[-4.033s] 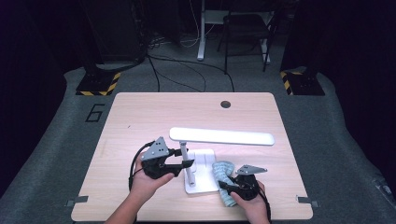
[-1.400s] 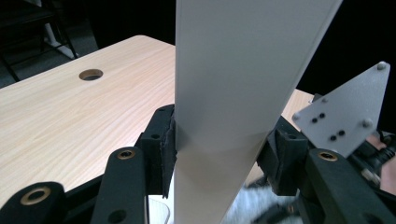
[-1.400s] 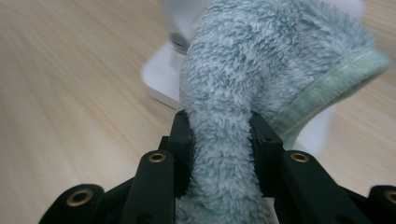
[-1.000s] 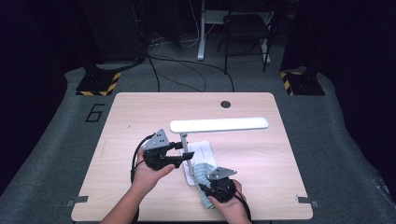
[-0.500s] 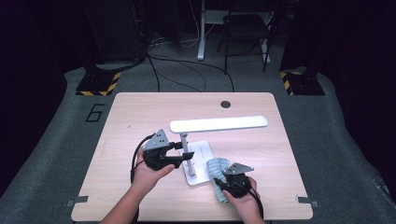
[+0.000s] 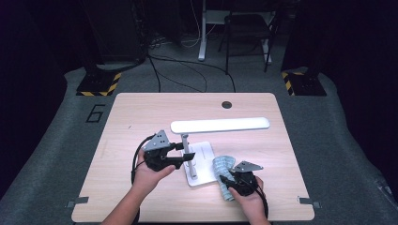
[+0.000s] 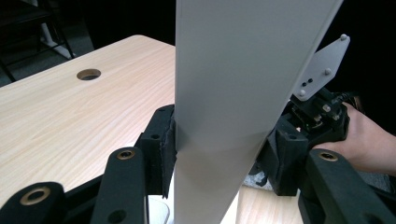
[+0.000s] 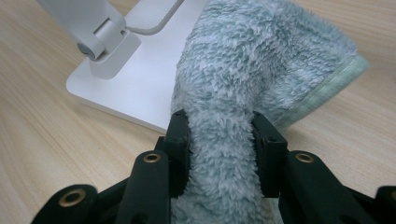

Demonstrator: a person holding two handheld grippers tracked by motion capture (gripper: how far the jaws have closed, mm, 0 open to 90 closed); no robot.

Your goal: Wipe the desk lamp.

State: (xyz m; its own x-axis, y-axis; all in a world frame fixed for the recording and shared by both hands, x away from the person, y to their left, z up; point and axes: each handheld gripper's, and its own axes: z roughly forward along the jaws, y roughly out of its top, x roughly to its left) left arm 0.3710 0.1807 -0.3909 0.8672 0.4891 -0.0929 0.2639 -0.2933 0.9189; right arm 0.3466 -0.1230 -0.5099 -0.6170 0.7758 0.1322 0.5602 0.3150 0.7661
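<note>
A white desk lamp stands mid-table, its long head (image 6: 220, 125) level above its flat square base (image 6: 202, 151). My left gripper (image 6: 187, 158) is shut on the lamp's upright stem (image 7: 233, 93), with a black pad pressed on either side (image 7: 219, 144). My right gripper (image 6: 227, 179) sits at the base's front right corner, holding a fluffy grey-green cloth (image 6: 220, 165). In the right gripper view the cloth (image 8: 261, 60) is bunched between the jaws (image 8: 222, 140) and drapes over the white base (image 8: 135, 88). These jaws have just been opening slightly, but the pads still pinch the cloth.
The wooden table (image 6: 141, 117) has a round cable hole (image 6: 227, 104) near its far edge. Bare wood lies to the left, right and behind the lamp. Beyond the table are grey carpet, cables, a chair (image 6: 246, 28) and striped floor stands (image 6: 98, 84).
My right gripper has slid to the right with the cloth, from the front middle of the lamp base to its right front corner. The left gripper and the lamp have stayed put.
</note>
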